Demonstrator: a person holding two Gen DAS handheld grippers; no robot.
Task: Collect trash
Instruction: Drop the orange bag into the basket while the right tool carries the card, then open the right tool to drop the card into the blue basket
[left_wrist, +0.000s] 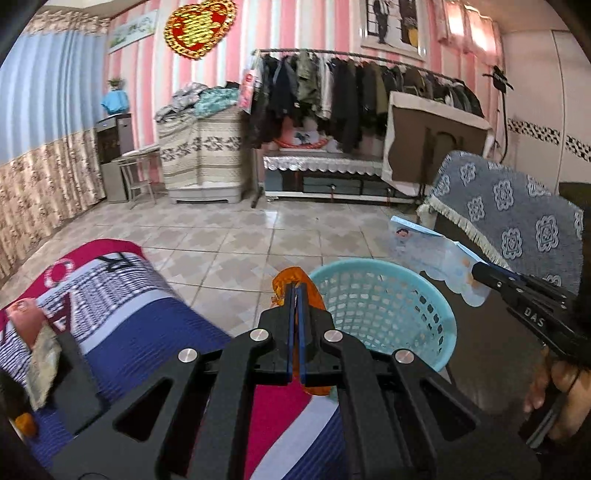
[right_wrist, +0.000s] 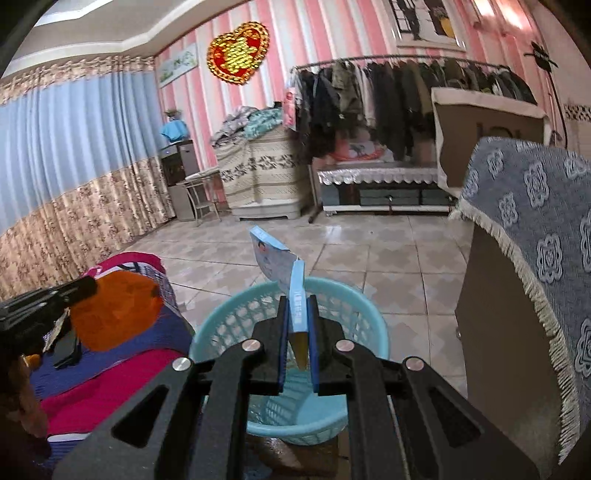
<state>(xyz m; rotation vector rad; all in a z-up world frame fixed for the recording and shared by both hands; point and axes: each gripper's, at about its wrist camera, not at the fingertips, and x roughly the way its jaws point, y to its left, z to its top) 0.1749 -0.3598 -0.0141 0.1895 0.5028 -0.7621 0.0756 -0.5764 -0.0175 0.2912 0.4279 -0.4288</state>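
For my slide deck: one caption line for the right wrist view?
Right gripper shut on a light blue carton above the turquoise basket; left gripper holds an orange wrapper.

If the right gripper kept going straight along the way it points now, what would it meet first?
Probably the light blue basket: the right gripper, shut on a flattened blue box, points over its near rim into the open mouth. Depth is unclear; it might instead pass above the far rim.
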